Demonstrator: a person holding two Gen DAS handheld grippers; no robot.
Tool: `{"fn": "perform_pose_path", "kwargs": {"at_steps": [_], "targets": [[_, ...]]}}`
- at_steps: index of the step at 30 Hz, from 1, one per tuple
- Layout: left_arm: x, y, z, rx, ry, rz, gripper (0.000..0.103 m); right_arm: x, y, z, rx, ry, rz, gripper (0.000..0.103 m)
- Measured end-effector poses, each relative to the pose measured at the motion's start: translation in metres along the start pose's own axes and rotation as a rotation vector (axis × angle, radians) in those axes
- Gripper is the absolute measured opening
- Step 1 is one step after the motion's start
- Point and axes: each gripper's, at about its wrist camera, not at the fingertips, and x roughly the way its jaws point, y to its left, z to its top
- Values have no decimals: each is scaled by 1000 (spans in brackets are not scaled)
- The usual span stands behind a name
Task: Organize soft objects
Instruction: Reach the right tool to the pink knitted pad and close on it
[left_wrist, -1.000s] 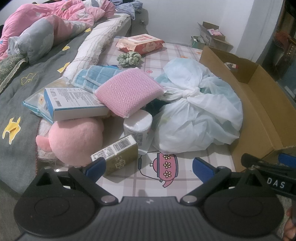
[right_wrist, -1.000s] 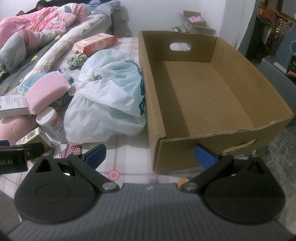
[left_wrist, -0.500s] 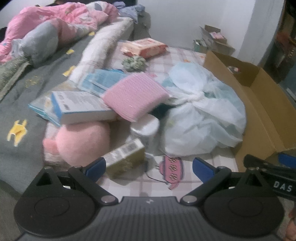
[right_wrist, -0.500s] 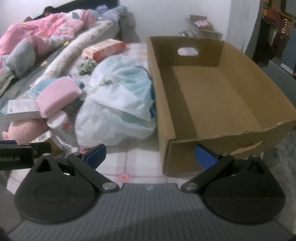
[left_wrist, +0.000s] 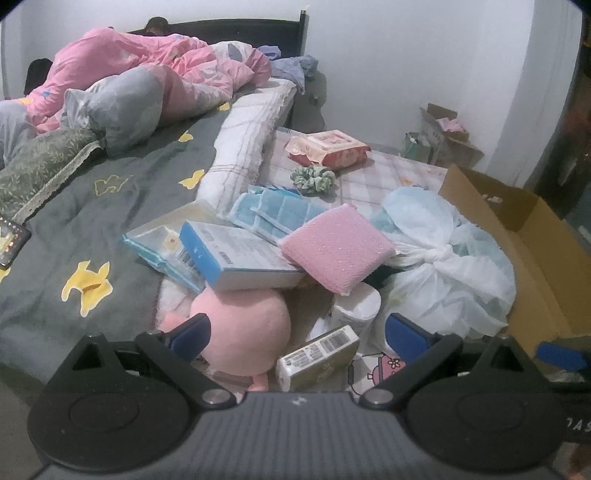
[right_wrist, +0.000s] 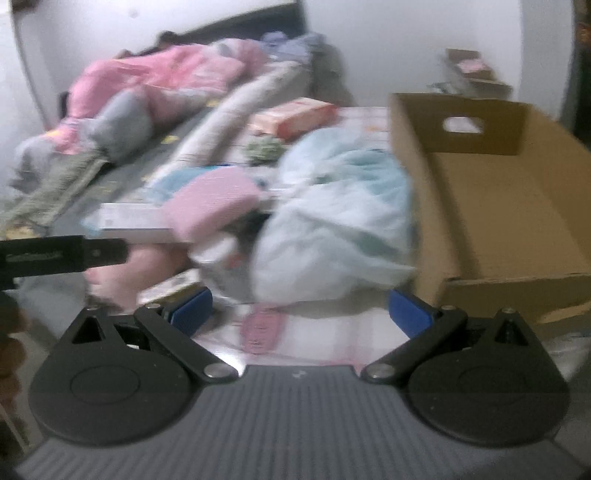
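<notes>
A pile lies on the checked cloth beside the bed. A pink plush toy (left_wrist: 240, 328) sits at the front, under a white and blue box (left_wrist: 236, 258). A pink sponge pad (left_wrist: 336, 247) leans on the box. A tied white plastic bag (left_wrist: 443, 266) lies next to an empty cardboard box (right_wrist: 498, 206). A green scrunchie (left_wrist: 314, 177) lies farther back. My left gripper (left_wrist: 295, 334) is open, just short of the plush toy. My right gripper (right_wrist: 299, 308) is open, low before the bag (right_wrist: 332, 221); that view is blurred.
A small green carton (left_wrist: 317, 356) and a white jar (left_wrist: 358, 306) lie by the toy. Blue packets (left_wrist: 273, 214) and a pink wipes pack (left_wrist: 328, 147) lie behind. The bed with a grey blanket (left_wrist: 92, 229) is left. A phone (left_wrist: 9, 240) lies on it.
Both grippers have drawn back and tilted up, so more of the bed and room shows. The right gripper has swung left toward the bag. Both stay open. The objects have not moved.
</notes>
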Motion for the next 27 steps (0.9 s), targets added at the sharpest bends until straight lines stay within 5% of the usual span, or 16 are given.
{"fn": "perform_pose_path", "kwargs": {"at_steps": [6,11,16,23,27], "targets": [[-9,14,3,-11,-83,-25,101,-2,23,26,-99,-148,125,102],[-16,23,14,10,-168,-16,100,2,15,58,13,-205,236,102],[-12,31,25,64,-176,-43,93,23,11,81,132,-129,325,92],[27,20,48,172,-88,-179,69,74,13,89,203,35,348,56],[62,5,58,250,-20,-199,57,99,9,88,234,92,331,51]]}}
